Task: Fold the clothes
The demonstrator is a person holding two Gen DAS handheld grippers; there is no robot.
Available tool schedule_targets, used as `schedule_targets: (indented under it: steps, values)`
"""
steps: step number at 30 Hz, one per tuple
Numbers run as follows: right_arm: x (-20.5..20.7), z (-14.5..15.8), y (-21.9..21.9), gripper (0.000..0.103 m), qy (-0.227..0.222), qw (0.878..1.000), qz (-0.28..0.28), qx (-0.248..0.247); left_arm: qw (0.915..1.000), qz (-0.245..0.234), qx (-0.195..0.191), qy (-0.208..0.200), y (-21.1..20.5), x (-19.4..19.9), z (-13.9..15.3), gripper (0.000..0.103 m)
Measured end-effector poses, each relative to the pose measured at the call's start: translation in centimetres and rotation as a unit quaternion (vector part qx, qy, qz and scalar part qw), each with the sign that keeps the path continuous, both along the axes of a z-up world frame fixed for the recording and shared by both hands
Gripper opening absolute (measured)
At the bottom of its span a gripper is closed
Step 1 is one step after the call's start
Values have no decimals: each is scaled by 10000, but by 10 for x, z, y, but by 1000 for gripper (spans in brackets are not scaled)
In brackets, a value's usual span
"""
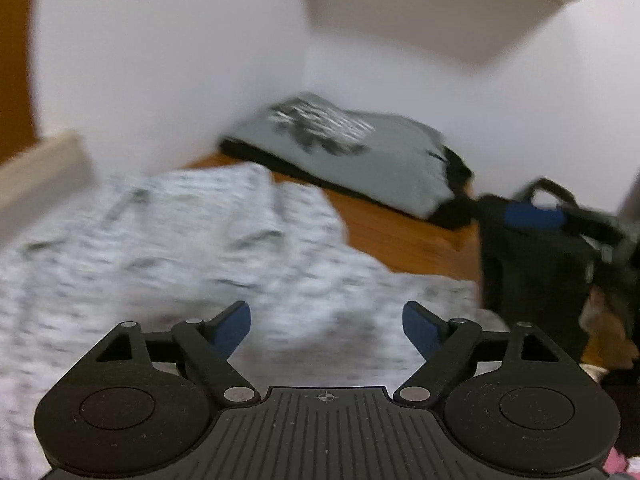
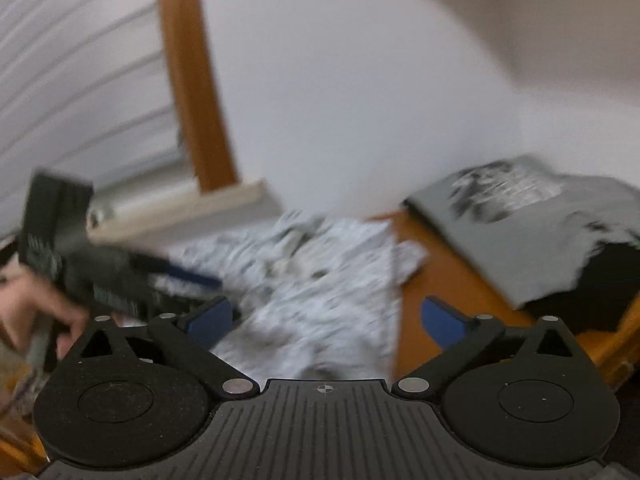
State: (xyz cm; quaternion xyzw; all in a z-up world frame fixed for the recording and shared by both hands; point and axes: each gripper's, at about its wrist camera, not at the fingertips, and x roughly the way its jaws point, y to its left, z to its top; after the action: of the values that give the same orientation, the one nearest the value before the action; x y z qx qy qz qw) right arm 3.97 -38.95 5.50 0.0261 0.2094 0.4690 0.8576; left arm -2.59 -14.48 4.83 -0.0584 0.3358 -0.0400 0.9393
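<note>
A white-and-grey speckled garment (image 1: 192, 240) lies spread and rumpled over the wooden table (image 1: 400, 228). My left gripper (image 1: 326, 328) hovers above it, open, with nothing between its blue pads. In the right wrist view the same garment (image 2: 320, 280) lies ahead, and my right gripper (image 2: 326, 320) stands open over its near edge, empty. The left gripper (image 2: 120, 276) shows blurred at the left of that view, held by a hand (image 2: 28, 312). The right gripper (image 1: 548, 248) appears at the right of the left wrist view.
A folded grey shirt with a dark print (image 1: 352, 152) rests on black clothing (image 1: 456, 208) at the back right of the table, against a white wall. A pale wooden ledge (image 2: 192, 208) and window blinds (image 2: 80, 80) are at the left. Both views are motion-blurred.
</note>
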Motion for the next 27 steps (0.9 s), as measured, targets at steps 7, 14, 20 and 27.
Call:
schedule_targets:
  steps: [7,14,20,27]
  values:
    - [29,-9,-51,56,52,9981,-604,95,9985,-336,402,150,-75,23,-12,79]
    - [30,-25,-59,29,198,9988,-445,-44,9968,-464,571,320,-97,22,-19,13]
    - [24,-21,-55,31,101,9996,-224,118,9982,-379,472,-8,-69,-3,-2,5]
    - [15,-39,-36,31,267,9991,69,-337,9988,158,91,-444,-7,-38,23,5]
